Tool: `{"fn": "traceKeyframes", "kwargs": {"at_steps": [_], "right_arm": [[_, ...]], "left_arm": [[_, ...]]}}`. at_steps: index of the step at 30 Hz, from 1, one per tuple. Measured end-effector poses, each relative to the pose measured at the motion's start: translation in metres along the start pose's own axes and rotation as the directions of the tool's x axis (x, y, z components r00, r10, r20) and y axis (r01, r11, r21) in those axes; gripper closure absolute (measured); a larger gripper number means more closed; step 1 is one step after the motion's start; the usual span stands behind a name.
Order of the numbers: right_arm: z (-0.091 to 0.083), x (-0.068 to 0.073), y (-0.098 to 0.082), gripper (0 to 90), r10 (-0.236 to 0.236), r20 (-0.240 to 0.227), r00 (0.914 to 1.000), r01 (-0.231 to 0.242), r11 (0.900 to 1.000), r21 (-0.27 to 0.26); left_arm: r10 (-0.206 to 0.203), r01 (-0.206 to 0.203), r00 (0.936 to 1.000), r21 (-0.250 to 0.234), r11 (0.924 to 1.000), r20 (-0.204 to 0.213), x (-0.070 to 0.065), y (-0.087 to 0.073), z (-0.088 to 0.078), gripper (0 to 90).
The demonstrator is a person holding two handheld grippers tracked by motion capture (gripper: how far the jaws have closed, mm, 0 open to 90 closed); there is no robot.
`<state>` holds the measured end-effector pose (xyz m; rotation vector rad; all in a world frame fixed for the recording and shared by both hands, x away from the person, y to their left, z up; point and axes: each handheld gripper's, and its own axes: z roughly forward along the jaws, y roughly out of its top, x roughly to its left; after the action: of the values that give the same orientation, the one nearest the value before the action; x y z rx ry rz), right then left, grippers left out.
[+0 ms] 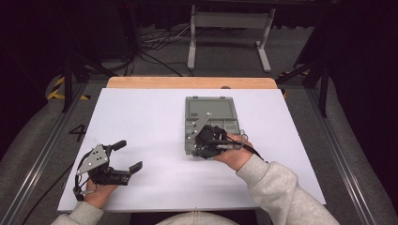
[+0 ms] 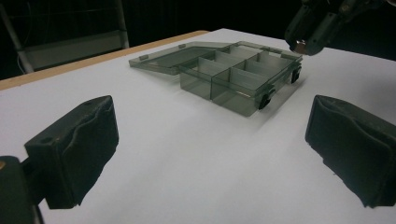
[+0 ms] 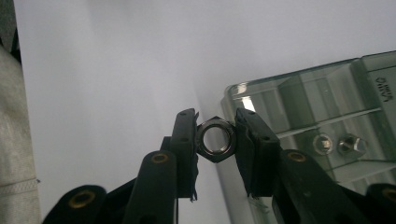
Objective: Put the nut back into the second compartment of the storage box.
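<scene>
Shiny steel hex nut (image 3: 215, 138), its hole facing me, sits clamped flat to flat in my right gripper (image 3: 215, 140) beside the near edge of the smoky clear plastic compartment box (image 3: 322, 98). My left gripper (image 1: 127, 156) rests wide open on bare white tabletop (image 1: 141, 117).

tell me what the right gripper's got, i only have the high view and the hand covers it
Observer: The right gripper is shut on a hex nut, pinched flat side to flat side, seen in the right gripper view.
Operator: anything already in the box
Observer: Two small metal parts lie in one compartment of the organizer box, just past the jaws.
Operator: and the left one, holding anything
Observer: No. In the left gripper view the left gripper stands open with only the white tabletop between its jaws.
</scene>
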<state>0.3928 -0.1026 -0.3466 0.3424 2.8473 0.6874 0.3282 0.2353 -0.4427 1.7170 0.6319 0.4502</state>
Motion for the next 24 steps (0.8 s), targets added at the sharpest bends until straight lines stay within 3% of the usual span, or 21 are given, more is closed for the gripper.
{"fn": "traceKeyframes", "kwargs": {"at_steps": [14, 24], "right_arm": [[-0.008, -0.042, 0.011, 70.2, 0.07, 0.055, 0.9961, -0.068, 0.997, -0.036], [0.001, -0.071, 0.011, 70.1, 0.139, 0.085, 0.9867, -0.134, 0.989, -0.057]], "left_arm": [[0.003, -0.003, 1.0, -0.003, 1.0, 0.0, 0.001, 0.0, 0.0, 3.5], [0.0, 0.0, 1.0, -0.003, 1.0, 0.001, 0.001, 0.0, 0.0, 3.5]]}}
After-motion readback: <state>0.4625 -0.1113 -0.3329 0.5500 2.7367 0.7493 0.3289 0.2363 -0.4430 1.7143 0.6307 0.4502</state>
